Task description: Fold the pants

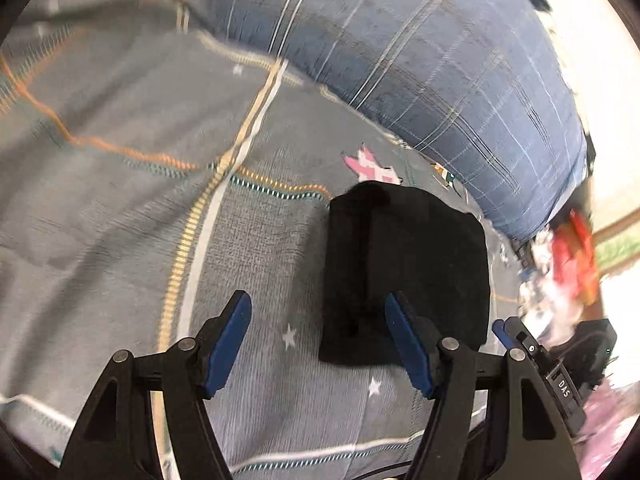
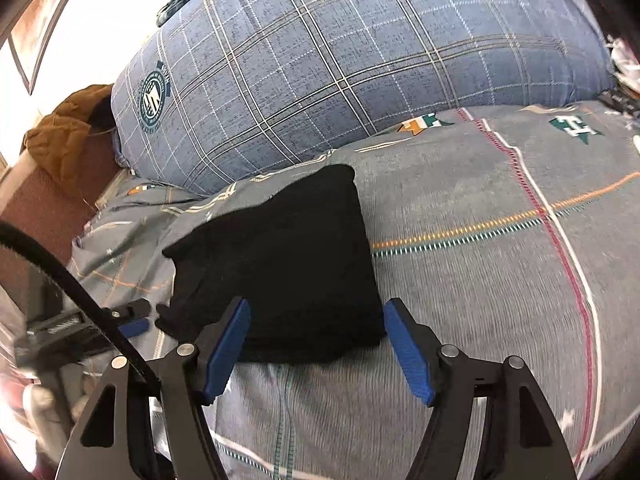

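Observation:
The black pants [image 1: 404, 272] lie folded into a compact rectangle on the grey patterned bedsheet [image 1: 120, 208]. My left gripper [image 1: 318, 320] is open and empty; the bundle lies ahead and to the right, behind its right finger. In the right wrist view the folded pants [image 2: 280, 264] lie just ahead, their near edge between my open right gripper's [image 2: 316, 324] blue pads. The left gripper's tip [image 2: 136, 320] shows at the bundle's left side. The right gripper's tip [image 1: 516, 336] shows at the right in the left wrist view.
A big blue plaid pillow or duvet [image 2: 340, 64] lies behind the pants. A brown garment [image 2: 64, 132] sits at the bed's far left corner. Red and white clutter [image 1: 568, 260] lies beyond the bed's right edge. The grey sheet [image 2: 500, 240] stretches to the right.

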`<control>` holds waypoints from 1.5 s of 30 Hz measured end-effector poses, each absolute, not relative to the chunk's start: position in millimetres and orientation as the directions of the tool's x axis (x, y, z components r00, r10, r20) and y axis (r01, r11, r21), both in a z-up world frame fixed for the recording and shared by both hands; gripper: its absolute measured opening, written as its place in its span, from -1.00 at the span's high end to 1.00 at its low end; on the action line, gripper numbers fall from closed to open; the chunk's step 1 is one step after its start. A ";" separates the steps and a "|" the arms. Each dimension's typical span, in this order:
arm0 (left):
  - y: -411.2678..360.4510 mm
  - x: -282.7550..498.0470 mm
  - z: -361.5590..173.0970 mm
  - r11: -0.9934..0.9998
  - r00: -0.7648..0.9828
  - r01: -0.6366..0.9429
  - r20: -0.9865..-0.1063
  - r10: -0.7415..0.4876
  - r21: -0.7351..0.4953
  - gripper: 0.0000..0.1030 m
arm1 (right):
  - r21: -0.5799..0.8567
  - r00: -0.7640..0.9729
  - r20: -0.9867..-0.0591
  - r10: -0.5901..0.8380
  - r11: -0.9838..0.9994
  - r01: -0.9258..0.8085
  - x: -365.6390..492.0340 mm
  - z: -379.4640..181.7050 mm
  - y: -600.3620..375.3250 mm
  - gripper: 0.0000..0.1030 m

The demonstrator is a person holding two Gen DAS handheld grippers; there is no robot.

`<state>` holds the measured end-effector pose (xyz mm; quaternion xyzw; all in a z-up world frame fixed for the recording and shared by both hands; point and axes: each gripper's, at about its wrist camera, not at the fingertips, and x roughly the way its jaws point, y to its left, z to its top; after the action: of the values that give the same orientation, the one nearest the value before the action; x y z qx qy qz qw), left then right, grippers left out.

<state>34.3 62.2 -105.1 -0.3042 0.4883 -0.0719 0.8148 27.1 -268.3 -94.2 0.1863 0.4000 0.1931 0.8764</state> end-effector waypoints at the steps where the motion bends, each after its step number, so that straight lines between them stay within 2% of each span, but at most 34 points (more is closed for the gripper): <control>1: 62.6 37.9 -108.7 0.787 0.506 -0.178 -0.741 -0.442 -0.591 -0.34 | 0.493 0.593 -0.628 0.503 0.848 -0.196 36.9 -94.9 -270.1 -0.46; 2: 60.4 44.7 -115.2 0.758 0.491 -0.170 -0.721 -0.489 -0.630 -0.34 | 0.503 0.583 -0.629 0.515 0.841 -0.200 46.2 -96.4 -271.6 -0.47; 5: 42.1 61.0 -121.6 0.759 0.454 -0.116 -0.714 -0.533 -0.641 -0.34 | 0.524 0.561 -0.632 0.535 0.828 -0.200 71.0 -103.7 -274.1 -0.48; 7: 31.5 70.6 -122.2 0.761 0.448 -0.081 -0.706 -0.550 -0.644 -0.47 | 0.532 0.547 -0.642 0.537 0.826 -0.187 84.5 -110.3 -274.5 -0.48; 12: 25.0 84.6 -117.6 0.784 0.459 -0.058 -0.714 -0.528 -0.617 -0.51 | 0.565 0.488 -0.659 0.572 0.805 -0.182 111.4 -131.0 -266.6 -0.48; 16: 30.1 81.7 -120.9 0.769 0.466 -0.055 -0.697 -0.545 -0.637 -0.51 | 0.625 0.438 -0.634 0.638 0.755 -0.196 120.5 -137.5 -257.7 -0.48; 17: 23.7 82.3 -119.5 0.786 0.456 -0.032 -0.709 -0.538 -0.618 -0.52 | 0.624 0.419 -0.636 0.648 0.751 -0.214 122.3 -137.7 -251.5 -0.49; 18: 17.8 83.4 -118.5 0.799 0.446 -0.013 -0.719 -0.534 -0.601 -0.53 | 0.612 0.415 -0.642 0.645 0.757 -0.229 122.9 -137.5 -246.4 -0.60; 21: -1.5 87.7 -115.6 0.834 0.422 0.036 -0.748 -0.513 -0.551 -0.69 | 0.547 0.425 -0.665 0.614 0.788 -0.282 122.4 -134.6 -229.5 -0.76; 24: -11.4 86.5 -113.4 0.853 0.429 0.054 -0.759 -0.489 -0.519 -0.67 | 0.487 0.451 -0.683 0.574 0.819 -0.305 117.0 -133.4 -218.6 -0.77; 26: -11.1 84.6 -112.1 0.859 0.439 0.044 -0.762 -0.476 -0.511 -0.41 | 0.488 0.451 -0.686 0.571 0.821 -0.298 117.0 -132.4 -219.6 -0.65; 28: -5.9 82.9 -110.4 0.849 0.450 0.028 -0.751 -0.482 -0.528 -0.17 | 0.514 0.448 -0.673 0.589 0.807 -0.289 115.9 -127.0 -224.7 -0.36; 29: -3.9 81.6 -108.7 0.845 0.455 0.025 -0.746 -0.486 -0.534 -0.13 | 0.527 0.444 -0.662 0.604 0.796 -0.297 114.1 -122.5 -227.1 -0.01; 30: -0.9 79.8 -106.9 0.843 0.459 0.024 -0.743 -0.486 -0.537 -0.06 | 0.528 0.445 -0.657 0.608 0.793 -0.304 112.1 -118.1 -228.5 0.20; 35: -2.7 71.1 -86.6 0.851 0.500 0.022 -0.731 -0.464 -0.525 -0.01 | 0.482 0.480 -0.640 0.600 0.800 -0.357 96.1 -88.2 -219.8 0.35; 41: 16.5 61.7 -59.1 0.812 0.540 0.023 -0.676 -0.501 -0.583 0.02 | 0.493 0.521 -0.573 0.632 0.774 -0.397 81.1 -51.0 -212.6 0.37; 45: 27.0 55.1 -28.2 0.823 0.587 0.050 -0.650 -0.483 -0.566 0.03 | 0.517 0.525 -0.533 0.663 0.747 -0.418 79.6 -31.1 -210.2 0.37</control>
<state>55.1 27.0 -28.2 -0.2533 0.4267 -0.1560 0.8541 79.6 -210.2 -31.1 0.1649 0.3717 0.3154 0.8574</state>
